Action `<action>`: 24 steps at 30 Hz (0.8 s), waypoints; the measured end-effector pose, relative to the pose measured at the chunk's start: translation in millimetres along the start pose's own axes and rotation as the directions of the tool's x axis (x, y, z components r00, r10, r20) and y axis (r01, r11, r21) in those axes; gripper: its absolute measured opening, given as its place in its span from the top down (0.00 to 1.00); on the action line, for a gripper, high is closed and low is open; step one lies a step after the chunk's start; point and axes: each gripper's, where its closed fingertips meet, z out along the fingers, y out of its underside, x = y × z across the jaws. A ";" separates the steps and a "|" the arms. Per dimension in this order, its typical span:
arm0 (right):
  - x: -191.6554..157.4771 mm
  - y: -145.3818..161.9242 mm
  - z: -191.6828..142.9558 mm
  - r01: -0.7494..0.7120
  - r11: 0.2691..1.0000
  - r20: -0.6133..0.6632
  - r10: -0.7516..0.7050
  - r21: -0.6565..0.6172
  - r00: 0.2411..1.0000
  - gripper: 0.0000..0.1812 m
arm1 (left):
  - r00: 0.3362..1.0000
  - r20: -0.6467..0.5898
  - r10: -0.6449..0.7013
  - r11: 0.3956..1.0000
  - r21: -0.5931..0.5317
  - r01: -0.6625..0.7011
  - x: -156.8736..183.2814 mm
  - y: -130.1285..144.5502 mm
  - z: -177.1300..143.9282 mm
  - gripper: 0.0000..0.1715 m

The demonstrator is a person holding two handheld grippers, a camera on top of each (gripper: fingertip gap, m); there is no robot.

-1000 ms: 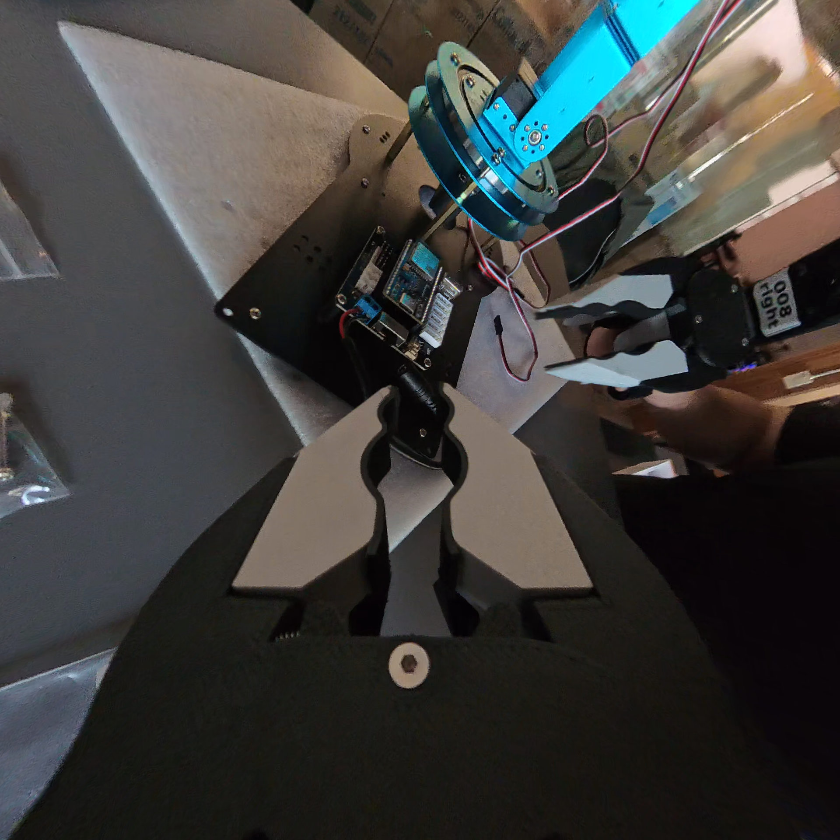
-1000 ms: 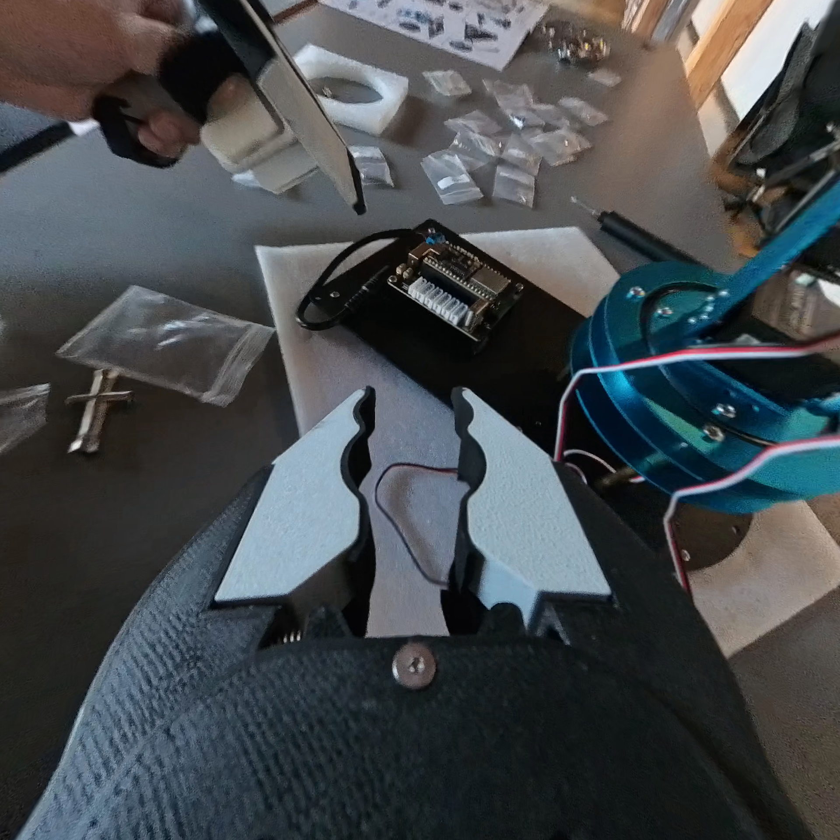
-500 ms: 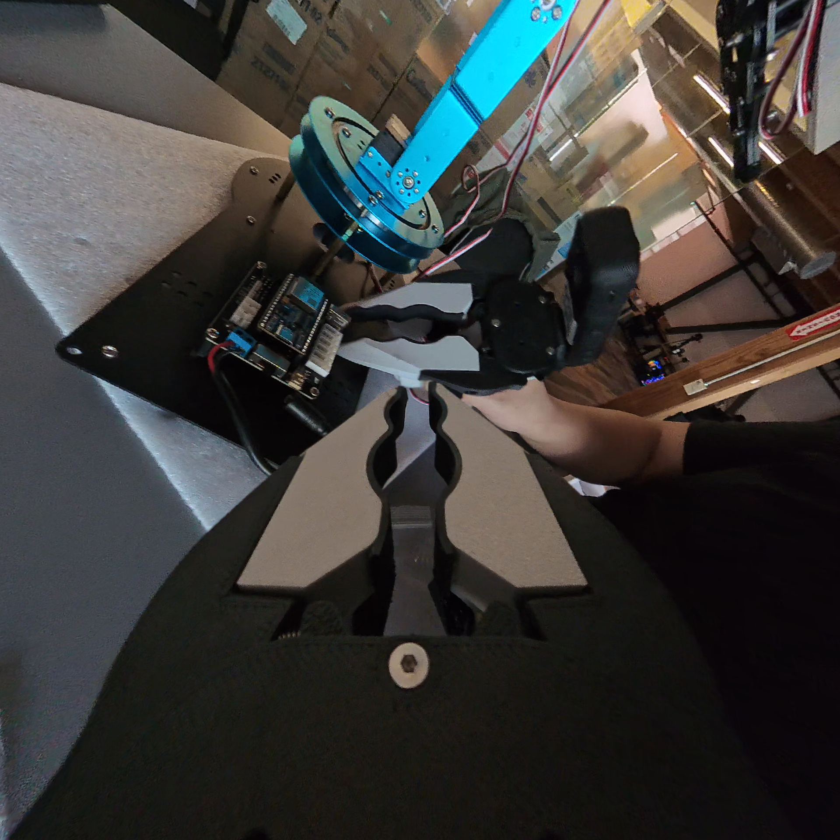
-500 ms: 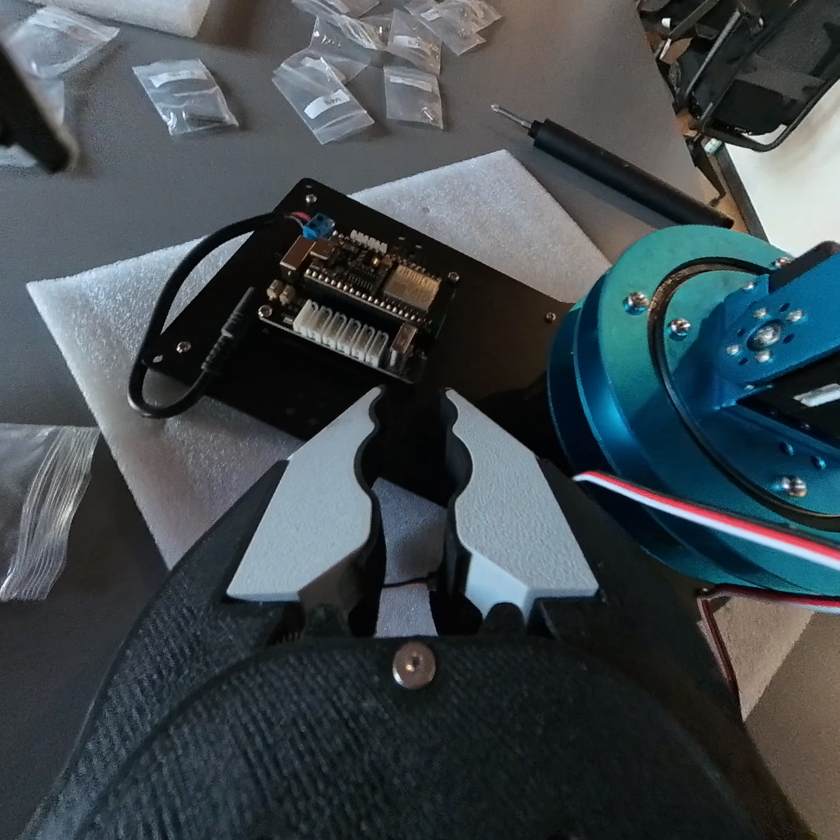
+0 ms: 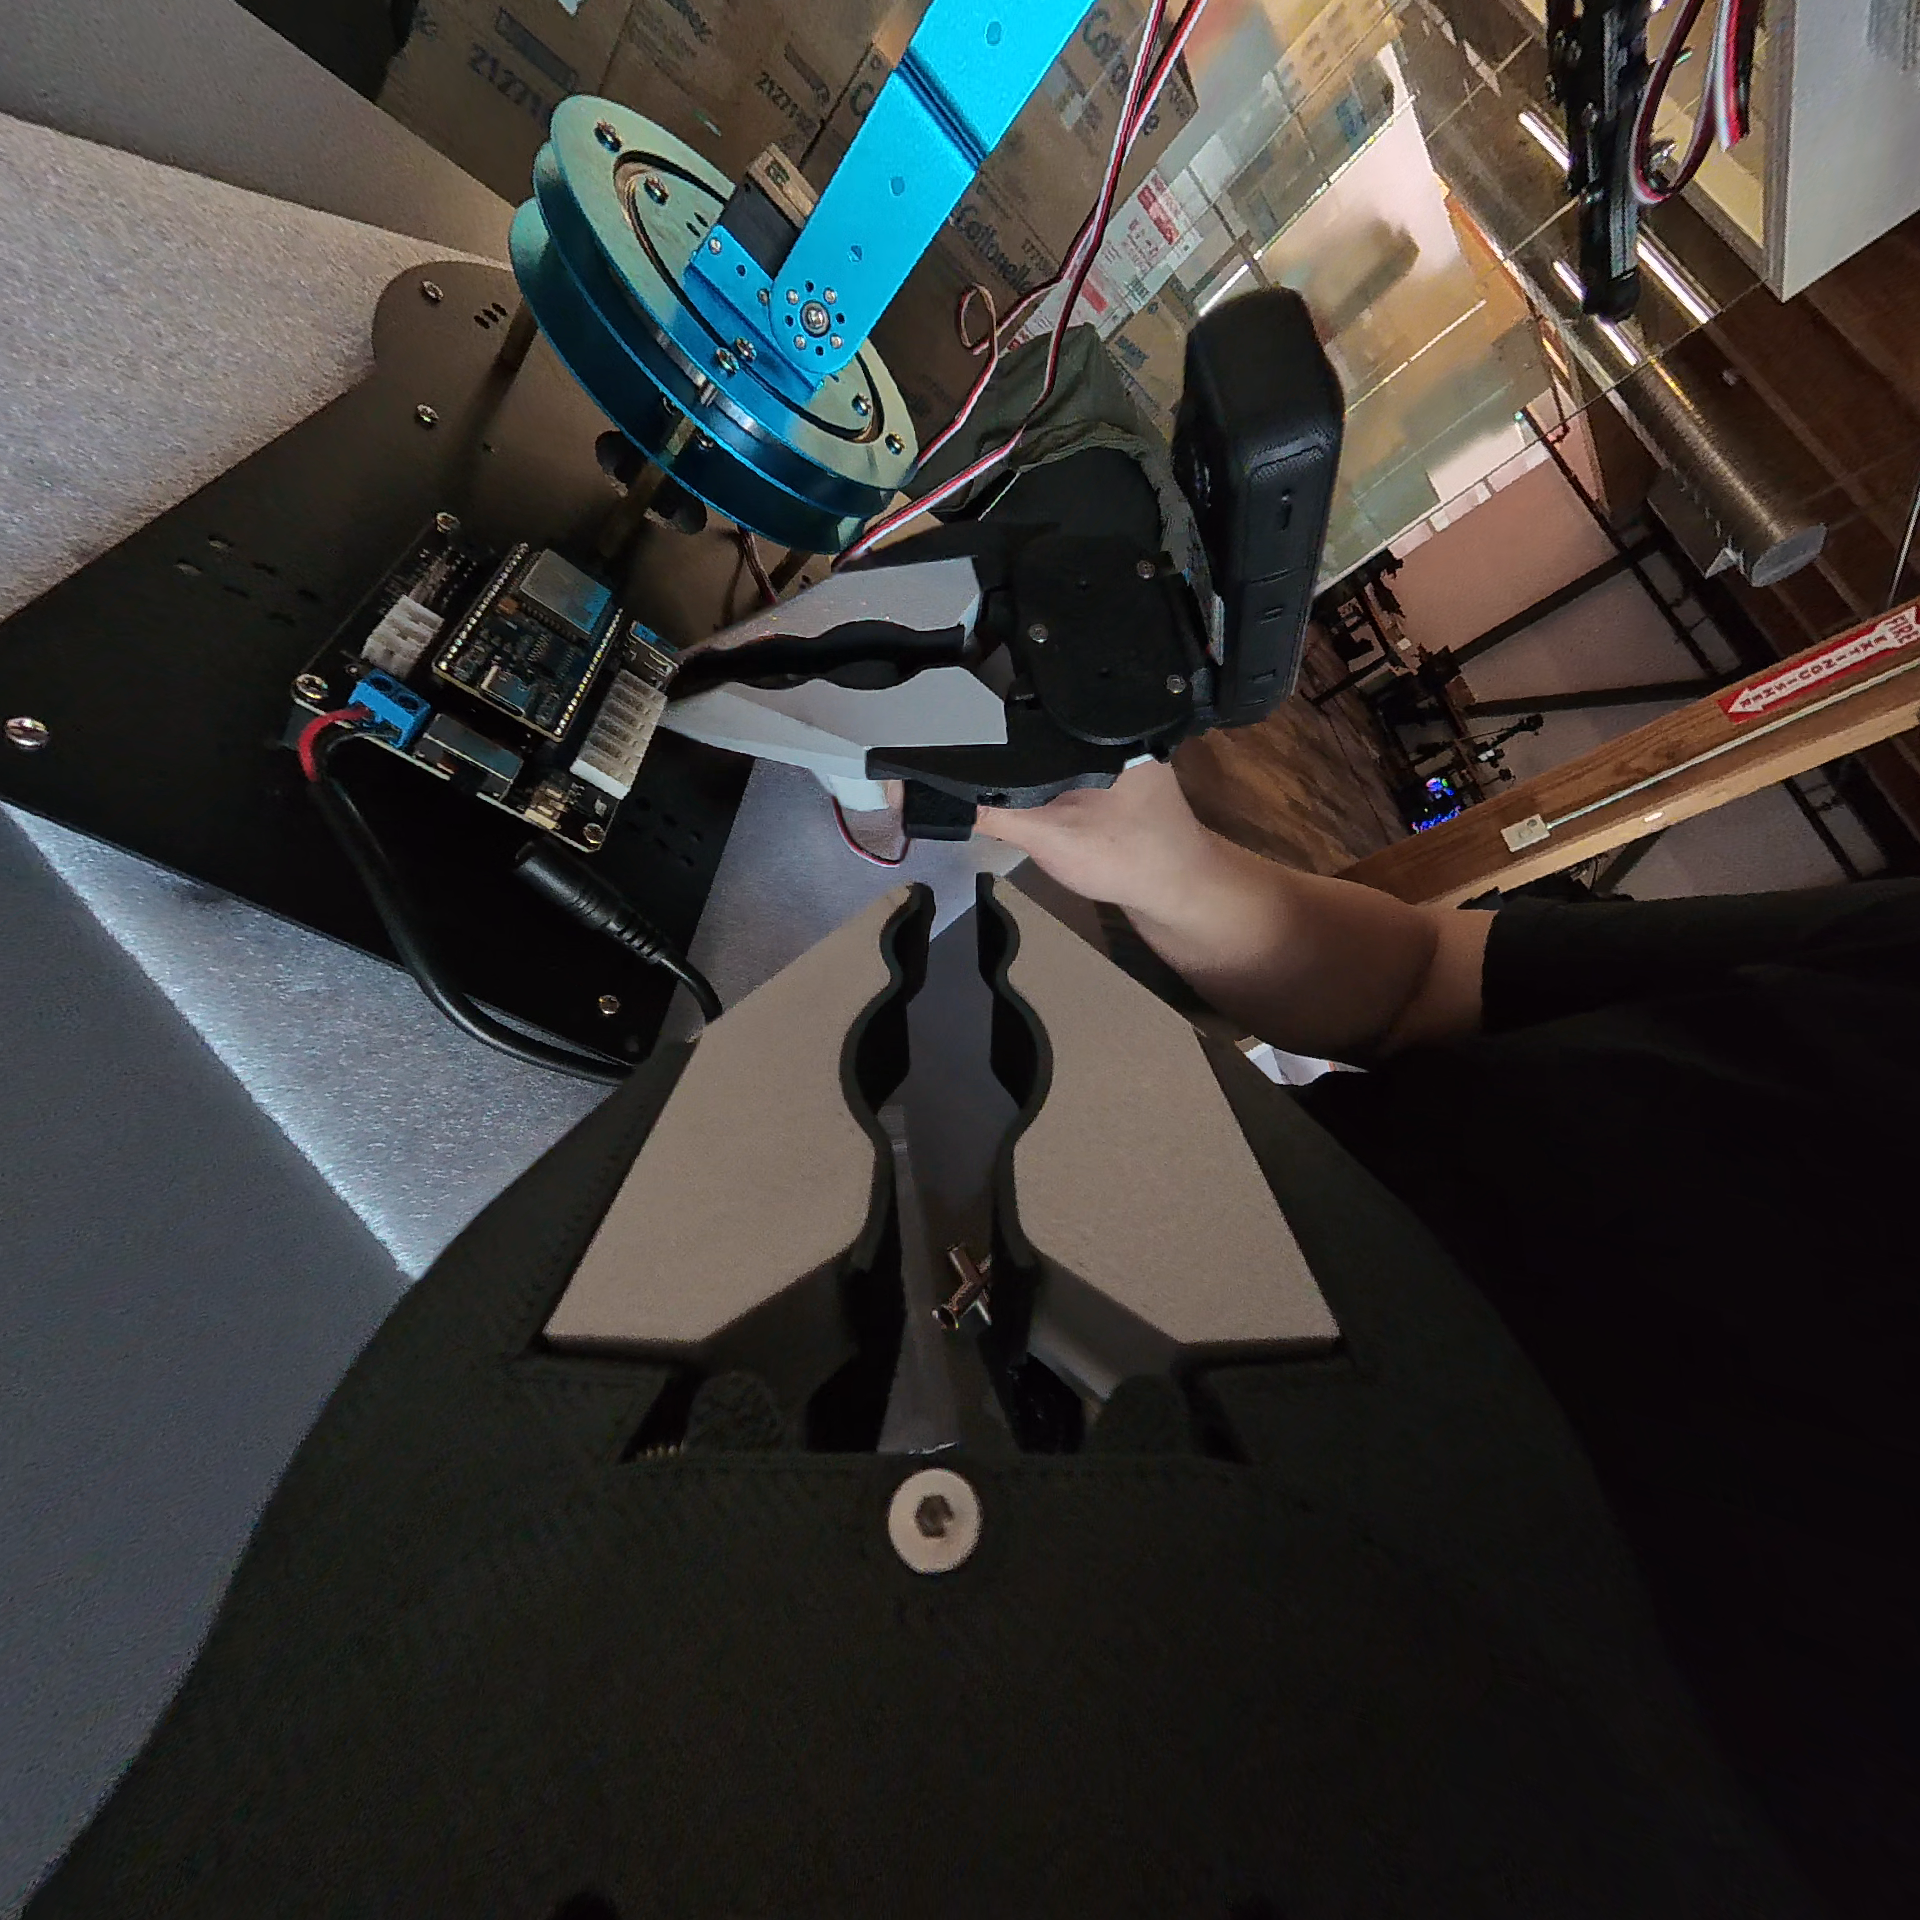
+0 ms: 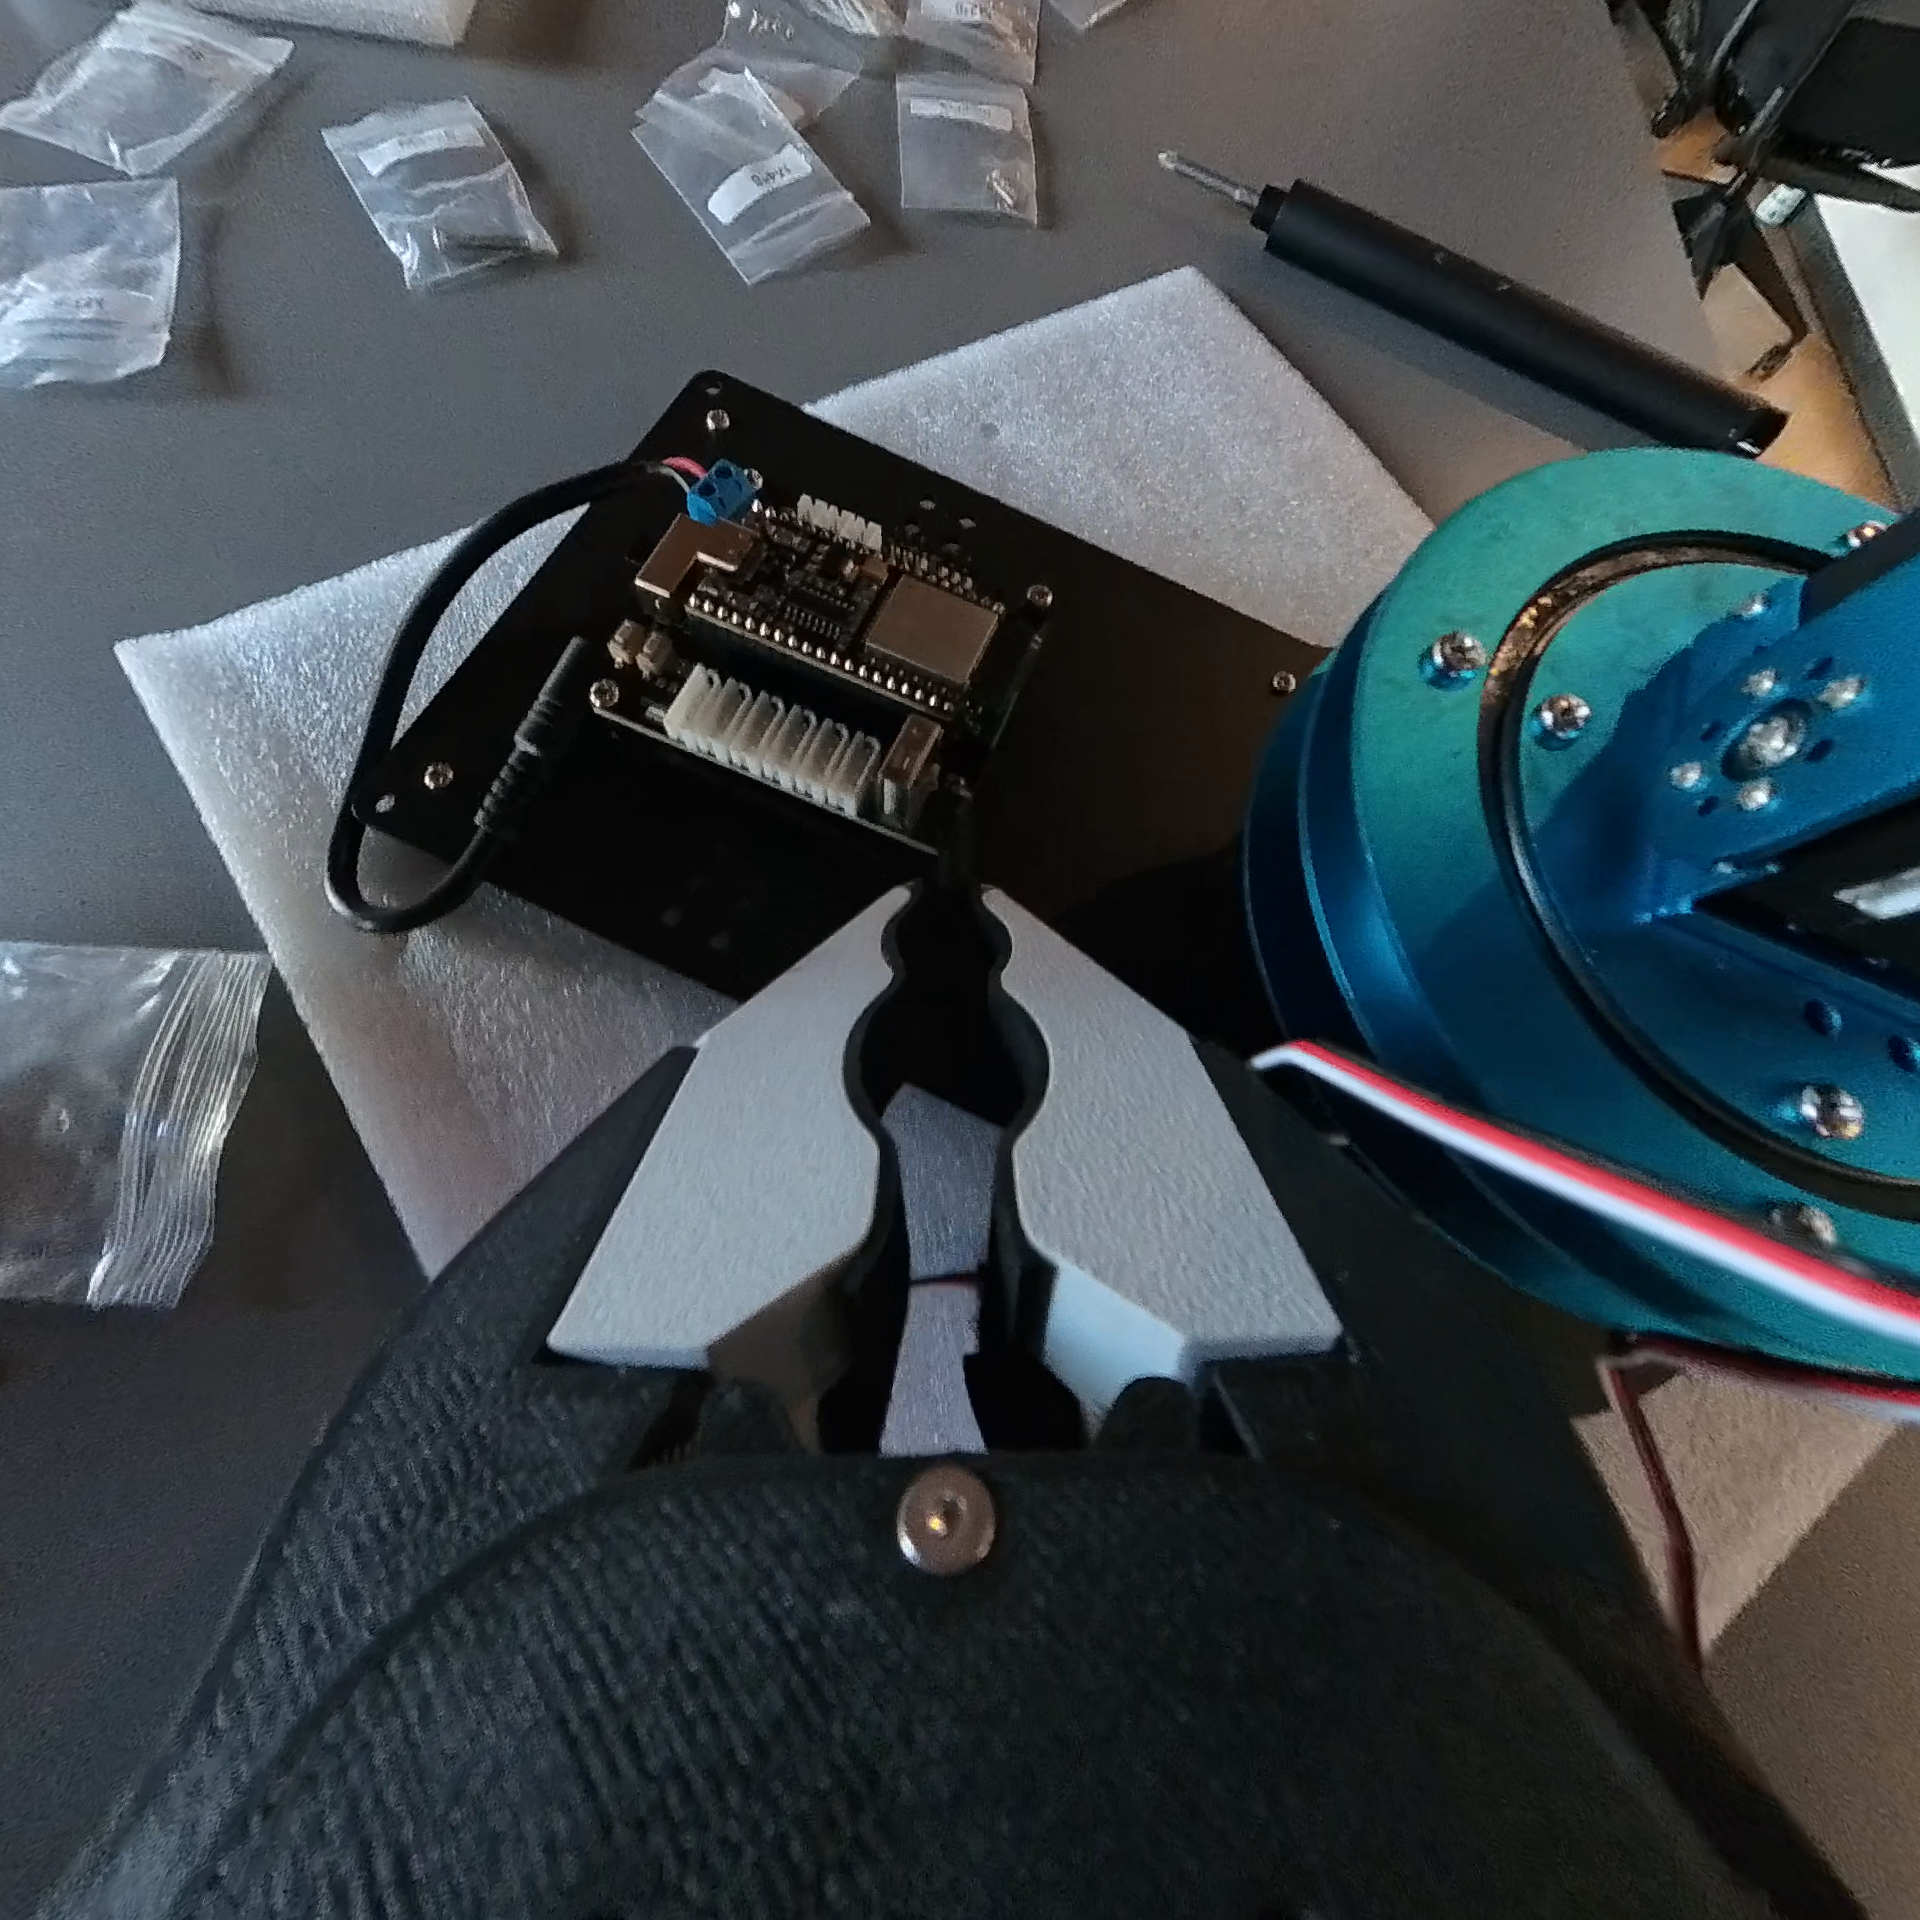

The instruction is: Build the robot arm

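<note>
A control board (image 6: pixel 831 644) with a row of white sockets sits on a black baseplate (image 6: pixel 1122 665) beside a blue turntable base (image 6: pixel 1455 831). My right gripper (image 6: pixel 948 894) is shut on a thin black servo plug (image 6: pixel 956 831) that reaches the board's end socket. Its red-white-black lead (image 6: pixel 1558 1174) runs past the turntable. In the left wrist view the right gripper (image 5: pixel 681 681) tips touch the board (image 5: pixel 520 665). My left gripper (image 5: pixel 951 899) is empty, its jaws closed to a narrow slit, held back over the foam.
White foam sheet (image 6: pixel 1091 395) lies under the baseplate. A black barrel-plug cable (image 6: pixel 520 748) loops off the board's left. A black screwdriver (image 6: pixel 1496 301) and several small plastic bags (image 6: pixel 748 177) lie beyond. Another bag (image 6: pixel 125 1122) lies left. A small metal cross key (image 5: pixel 964 1288) lies below the left gripper. Left tips to right tips: about 12 cm. The small metal cross key (image 5: pixel 964 1288) lies some 15 cm from my left tips, 20 cm from my right tips.
The right gripper moved in to the board's socket row and closed on the plug. The left gripper pulled back from the barrel plug and narrowed its jaws.
</note>
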 end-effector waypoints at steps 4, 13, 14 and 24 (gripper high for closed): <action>-5.6 11.8 -16.2 0.001 1.000 0.056 0.000 -0.026 0.998 0.97 | 1.000 0.005 0.004 1.000 -0.012 -0.004 3.0 5.7 3.0 0.96; -44.0 -25.8 -99.3 -0.083 0.918 0.309 -0.044 0.387 0.950 0.97 | 0.995 -0.055 -0.084 0.985 0.148 0.091 23.7 10.7 29.8 0.92; -44.1 -29.8 -105.0 -0.096 0.901 0.302 -0.040 0.423 0.953 0.97 | 0.992 -0.076 -0.099 0.977 0.181 0.112 28.0 9.4 32.6 0.92; -61.0 -41.8 -115.5 -0.101 0.844 0.344 -0.103 0.527 0.933 0.97 | 0.994 -0.108 -0.032 0.930 0.362 0.069 41.4 -4.4 44.0 0.97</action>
